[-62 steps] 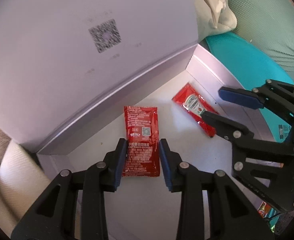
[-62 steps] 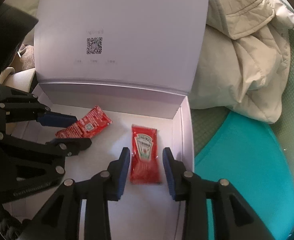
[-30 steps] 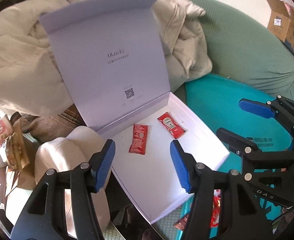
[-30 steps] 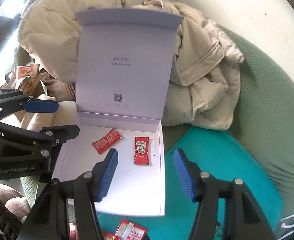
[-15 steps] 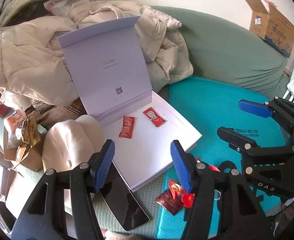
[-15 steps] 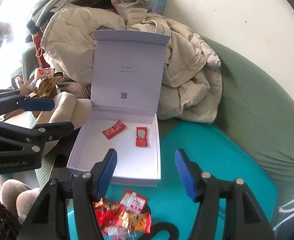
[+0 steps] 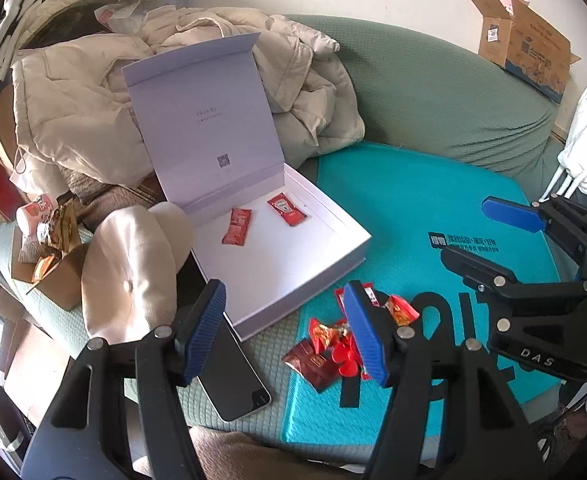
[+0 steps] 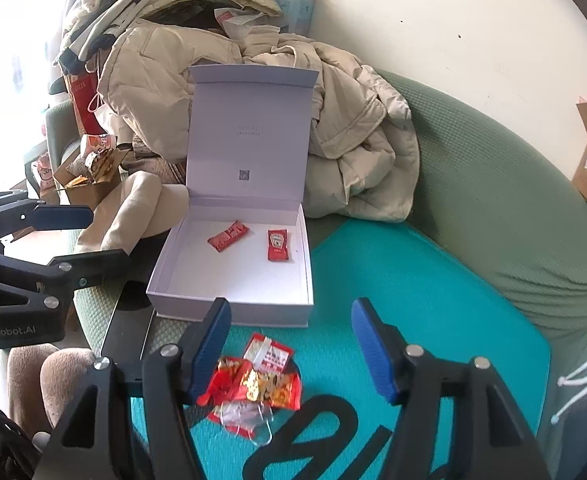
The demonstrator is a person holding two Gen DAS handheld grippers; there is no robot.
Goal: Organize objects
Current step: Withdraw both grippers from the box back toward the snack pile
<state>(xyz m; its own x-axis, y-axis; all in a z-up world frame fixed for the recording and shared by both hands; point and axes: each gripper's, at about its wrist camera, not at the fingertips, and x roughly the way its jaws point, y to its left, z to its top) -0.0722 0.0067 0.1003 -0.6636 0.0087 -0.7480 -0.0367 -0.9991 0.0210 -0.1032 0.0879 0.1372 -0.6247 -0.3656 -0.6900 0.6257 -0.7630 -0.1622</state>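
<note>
- Left gripper [image 7: 285,332], lower centre: released, jaws just widening, nothing between.
- Right gripper [image 8: 291,346], lower centre: released too, widening, empty.
- Packet pile [image 8: 253,384] on teal mat [image 8: 413,280], just below box.
- Phone [image 7: 229,376] left of pile.
- Mid-frame: open box [image 8: 229,312], two sachets [image 8: 228,236] inside, apart.
- Coats [image 8: 357,148] behind.

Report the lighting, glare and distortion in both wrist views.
Left wrist view: fisheye bends the sofa back, corners vignette black, daylight even, white box sharp. Right wrist view: a window blows out the left edge, the same barrel distortion, the packet pile crisp.
</note>
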